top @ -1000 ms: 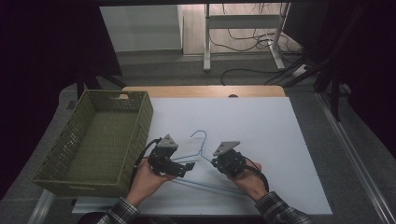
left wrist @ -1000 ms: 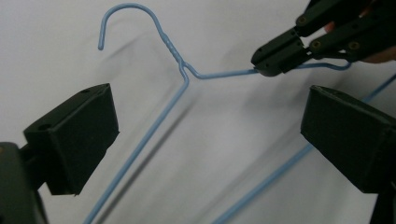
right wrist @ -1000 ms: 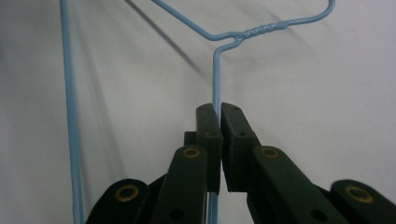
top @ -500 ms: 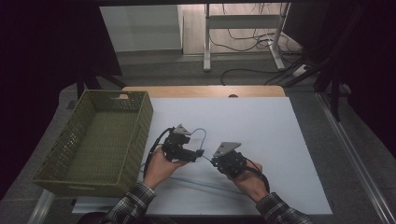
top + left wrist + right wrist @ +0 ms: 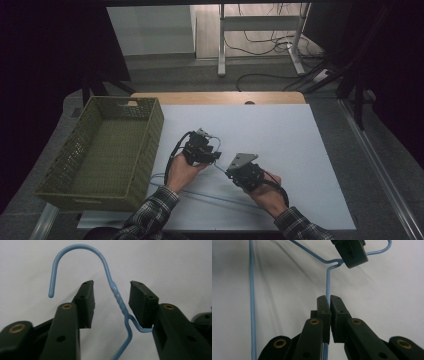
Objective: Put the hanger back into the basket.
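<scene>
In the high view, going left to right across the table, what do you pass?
Green woven basket → left gripper, its jaws just closing around the neck of the blue wire hanger without pressing it yet → right gripper, shut on the hanger's wire → bare white table top.

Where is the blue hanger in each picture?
High view: the hanger lies on the white table, low and middle, between the two hands.
Left gripper view: its hook and twisted neck stand in the middle, between the open jaws of the left claw, untouched.
Right gripper view: a wire runs up the middle, pinched in the right claw.
Shared landmark: the twisted neck.
</scene>
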Demonstrator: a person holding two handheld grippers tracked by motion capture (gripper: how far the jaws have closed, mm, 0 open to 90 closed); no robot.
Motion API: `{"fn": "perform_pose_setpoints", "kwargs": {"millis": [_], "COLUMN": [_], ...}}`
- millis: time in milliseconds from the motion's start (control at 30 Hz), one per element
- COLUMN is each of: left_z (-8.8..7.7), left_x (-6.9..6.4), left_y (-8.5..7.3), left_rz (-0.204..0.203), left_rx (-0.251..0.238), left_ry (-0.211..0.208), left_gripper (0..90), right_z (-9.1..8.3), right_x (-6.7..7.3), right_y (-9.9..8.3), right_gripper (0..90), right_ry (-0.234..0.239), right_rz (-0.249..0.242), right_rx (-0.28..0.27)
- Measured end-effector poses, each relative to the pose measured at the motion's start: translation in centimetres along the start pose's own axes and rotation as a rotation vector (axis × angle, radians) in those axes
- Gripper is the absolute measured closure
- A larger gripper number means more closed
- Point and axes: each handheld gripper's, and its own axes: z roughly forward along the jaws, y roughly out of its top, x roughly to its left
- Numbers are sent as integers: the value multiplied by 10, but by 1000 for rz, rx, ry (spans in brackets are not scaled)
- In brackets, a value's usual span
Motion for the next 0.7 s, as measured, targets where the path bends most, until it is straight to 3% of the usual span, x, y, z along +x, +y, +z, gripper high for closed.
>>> {"fn": "perform_pose_setpoints", "kwargs": {"millis": [167, 300, 533, 600, 700], "left_z": [4, 6, 5, 3, 1], "left_x": [1, -1, -5, -5, -4], "left_y": [1, 2, 2, 2, 0], "left_rz": [-39, -43, -73, -99, -161], "left_rx": [12, 39, 39, 35, 9], "left_ry": [-19, -24, -33, -43, -94], "left_gripper": [603, 636, 762, 780, 812], "right_z": [-1, 0, 2, 3, 6], "right_x": [1, 1, 0, 0, -1], "right_y": [0, 0, -1, -2, -4], "right_gripper": [868, 868, 866, 865, 854], "right_ry": [-4, -4, 1, 6, 16], "right_rz": [-10, -14, -9, -1, 14], "right_rx": [-2, -1, 12, 18, 40]}}
